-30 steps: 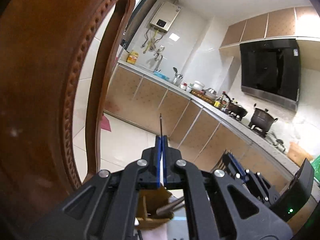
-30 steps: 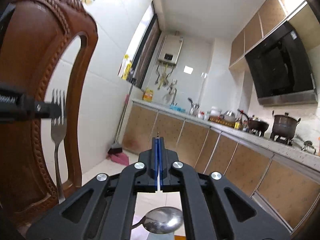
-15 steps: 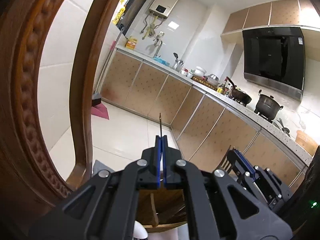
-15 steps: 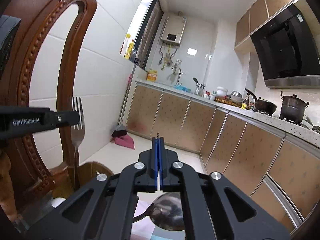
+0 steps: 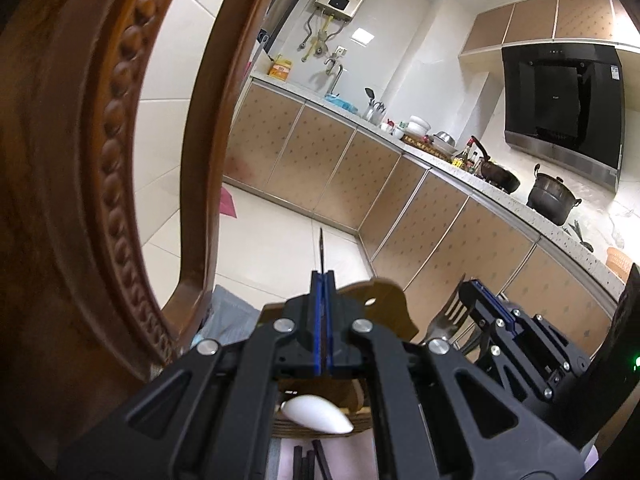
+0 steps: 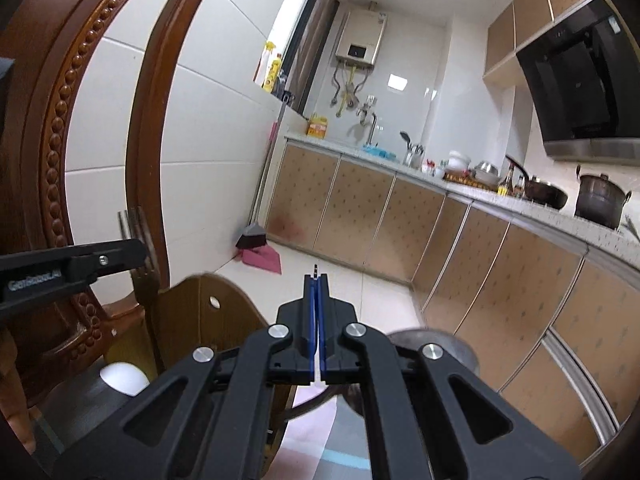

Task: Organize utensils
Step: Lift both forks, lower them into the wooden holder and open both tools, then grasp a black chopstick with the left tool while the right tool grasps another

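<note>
Left gripper (image 5: 321,280) jaws clenched on a fork (image 6: 141,248); right gripper (image 6: 316,284) jaws clenched on a spoon (image 6: 434,350), bowl half hidden at 4 o'clock.

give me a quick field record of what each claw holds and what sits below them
left claw: shut on a silver metal fork, tines up
right claw: shut on a second silver fork, tines up
below: brown wooden utensil holder, white spoon-shaped piece by it
under right claw: shiny metal spoon bowl
left side: carved wooden chair back
</note>
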